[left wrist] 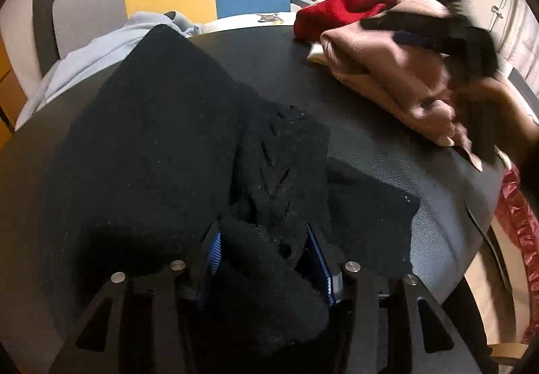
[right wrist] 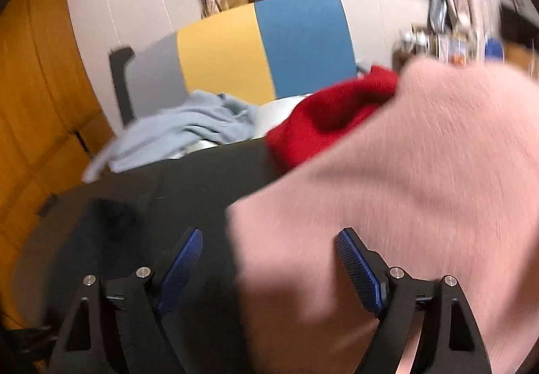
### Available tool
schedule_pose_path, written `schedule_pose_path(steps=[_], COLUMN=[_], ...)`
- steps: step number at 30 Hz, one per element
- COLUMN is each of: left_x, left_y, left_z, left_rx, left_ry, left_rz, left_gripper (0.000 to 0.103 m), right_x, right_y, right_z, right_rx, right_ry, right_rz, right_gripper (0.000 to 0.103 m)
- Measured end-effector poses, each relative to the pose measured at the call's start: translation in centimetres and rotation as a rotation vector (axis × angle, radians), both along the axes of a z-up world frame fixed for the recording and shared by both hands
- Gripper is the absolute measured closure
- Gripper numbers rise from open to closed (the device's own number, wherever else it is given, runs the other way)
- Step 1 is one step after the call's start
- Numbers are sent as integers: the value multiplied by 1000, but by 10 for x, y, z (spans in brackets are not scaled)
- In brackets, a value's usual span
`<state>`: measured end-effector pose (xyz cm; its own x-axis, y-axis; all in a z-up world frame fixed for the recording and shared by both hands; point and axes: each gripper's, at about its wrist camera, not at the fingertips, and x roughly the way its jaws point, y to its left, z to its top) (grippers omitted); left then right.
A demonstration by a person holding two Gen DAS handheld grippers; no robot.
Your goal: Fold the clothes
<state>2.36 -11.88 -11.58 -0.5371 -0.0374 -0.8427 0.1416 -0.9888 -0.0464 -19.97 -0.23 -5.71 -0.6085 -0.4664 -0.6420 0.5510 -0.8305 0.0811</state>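
A black knit sweater [left wrist: 175, 138] lies spread over the near left part of the dark round table [left wrist: 387, 151], and a bunched fold of it sits between the blue pads of the left gripper [left wrist: 266, 256]; whether the pads press on the knit cannot be told. The right gripper [right wrist: 269, 259] hovers with jaws released and wide above a pink garment [right wrist: 421, 172] on the right side. A red garment [right wrist: 330, 114] lies just beyond the pink one, and a light blue garment [right wrist: 188, 128] hangs over the far left edge.
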Motion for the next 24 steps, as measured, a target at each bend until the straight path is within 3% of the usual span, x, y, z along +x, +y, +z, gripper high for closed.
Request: schedule_pose_path(steps=[5,6,12,15,17,19,21,23,24], left_x=[-6,-8,-11,-5,-2,7,20,48,64], left_y=[-6,-7,-13,-22,-40,-65,-91,-115,-132], left_z=[-6,-6,-8,-7,-4,1,12,31,40], left_rx=[-9,-6,-17,1,72,161,203,230,280], left_ry=[-16,-20,-18,3,15,43,94,176,230], left_rz=[-24,-27,-108,-111,-57,26,109,179,213], left_gripper=[55,55,55,63,78,81,82,84,85], right_x=[-36,-41,-75,-79,-75,-73,-70,-58,-47], right_y=[-40,-39,14,47,60,59,58,63,66], right_z=[-34,-41,-43,-44,-46,-44,-43,-38,-33], right_rx=[453,505,427,333,310,303,295,285,278], right_ry=[205,217,113,25,-6,-34,-39,-16,9], right_rz=[96,99,-26,-118,-149,-142,-141,-133,-131], right_gripper=[19,19,19,19,19,19,19,19,19])
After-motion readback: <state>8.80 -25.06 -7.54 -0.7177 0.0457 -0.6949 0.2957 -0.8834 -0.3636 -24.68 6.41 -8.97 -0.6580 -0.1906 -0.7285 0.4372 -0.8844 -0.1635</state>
